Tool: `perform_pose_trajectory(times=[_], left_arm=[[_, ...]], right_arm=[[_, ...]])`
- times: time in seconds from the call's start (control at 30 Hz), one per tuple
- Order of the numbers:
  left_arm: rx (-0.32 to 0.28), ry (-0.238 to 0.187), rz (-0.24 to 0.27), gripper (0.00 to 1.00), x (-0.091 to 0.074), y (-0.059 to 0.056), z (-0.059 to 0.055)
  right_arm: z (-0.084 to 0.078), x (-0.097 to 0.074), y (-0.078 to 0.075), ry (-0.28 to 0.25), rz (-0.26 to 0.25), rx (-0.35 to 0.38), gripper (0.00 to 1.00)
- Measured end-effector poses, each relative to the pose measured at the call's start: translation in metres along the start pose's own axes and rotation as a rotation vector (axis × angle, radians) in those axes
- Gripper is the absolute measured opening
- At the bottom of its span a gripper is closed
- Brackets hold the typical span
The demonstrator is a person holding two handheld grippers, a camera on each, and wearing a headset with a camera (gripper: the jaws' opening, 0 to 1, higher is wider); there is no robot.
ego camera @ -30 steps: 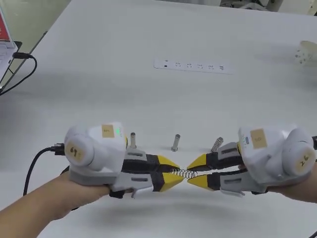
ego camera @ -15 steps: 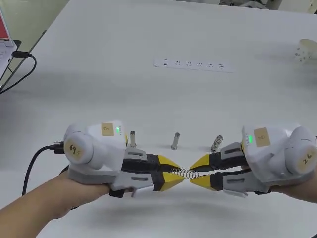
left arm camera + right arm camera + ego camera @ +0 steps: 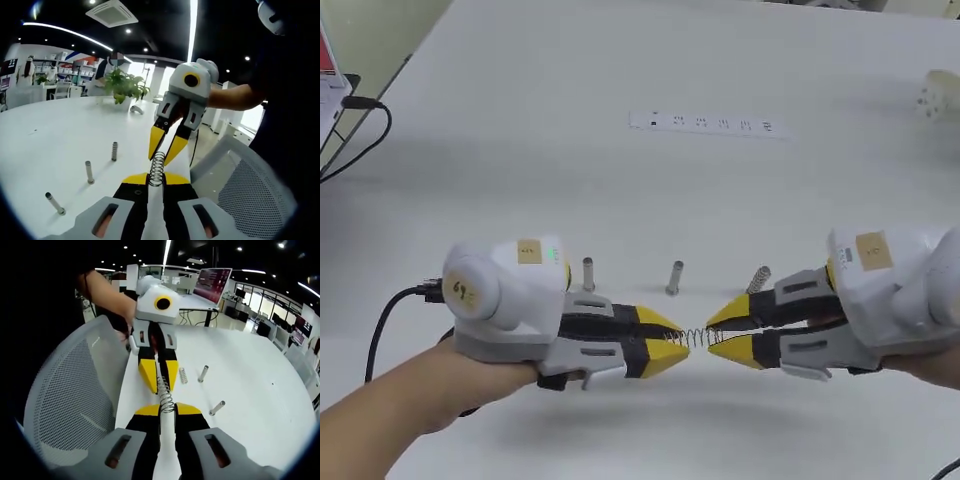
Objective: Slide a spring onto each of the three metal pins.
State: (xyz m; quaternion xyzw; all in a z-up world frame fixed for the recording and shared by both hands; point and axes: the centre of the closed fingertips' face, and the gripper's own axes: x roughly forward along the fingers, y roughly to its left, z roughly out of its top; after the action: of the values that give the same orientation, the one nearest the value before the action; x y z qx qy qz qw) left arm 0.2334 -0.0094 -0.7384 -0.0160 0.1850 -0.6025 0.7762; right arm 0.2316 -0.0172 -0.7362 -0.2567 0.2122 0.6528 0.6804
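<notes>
Workbench, white. Left gripper and right gripper meet tip to tip just above it, each pair of jaws pinching one end of the spring. Beyond: left pin and middle pin bare, right pin already coiled. We judge the spring light, bendy and prone to slip: hold one end.

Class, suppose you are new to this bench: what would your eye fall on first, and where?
The left gripper and right gripper meet tip to tip low in the head view, each gripping one end of a spring. Behind them three pins stand in a row on the table: the right pin already wears a spring; the middle pin and left pin are bare.
</notes>
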Motion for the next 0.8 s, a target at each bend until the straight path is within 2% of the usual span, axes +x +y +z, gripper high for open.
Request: perform_pose_trajectory(times=[0.2, 0.43, 0.47, 0.5, 0.63, 0.8], left_arm=[[0.017, 0.023, -0.015, 0.02, 0.002, -0.004, -0.004], [0.044, 0.045, -0.009, 0.02, 0.003, -0.003, -0.008], [0.05, 0.05, -0.004, 0.02, 0.003, -0.002, -0.008], [0.056, 0.043, -0.008, 0.02, 0.004, -0.003, -0.007], [0.059, 0.023, -0.009, 0.02, 0.005, -0.006, 0.0], [0.072, 0.029, -0.005, 0.02, 0.005, -0.005, 0.0]], right_arm=[[0.009, -0.003, 0.004, 0.001, 0.033, -0.036, 0.07], [0.035, -0.001, 0.009, -0.059, 0.055, -0.047, 0.07], [0.039, -0.001, 0.009, -0.076, 0.057, -0.038, 0.07], [0.047, 0.0, 0.009, -0.118, 0.055, -0.01, 0.07], [0.058, 0.001, 0.005, -0.181, 0.037, 0.017, 0.07], [0.059, 0.005, 0.005, -0.224, 0.012, 0.036, 0.07]])
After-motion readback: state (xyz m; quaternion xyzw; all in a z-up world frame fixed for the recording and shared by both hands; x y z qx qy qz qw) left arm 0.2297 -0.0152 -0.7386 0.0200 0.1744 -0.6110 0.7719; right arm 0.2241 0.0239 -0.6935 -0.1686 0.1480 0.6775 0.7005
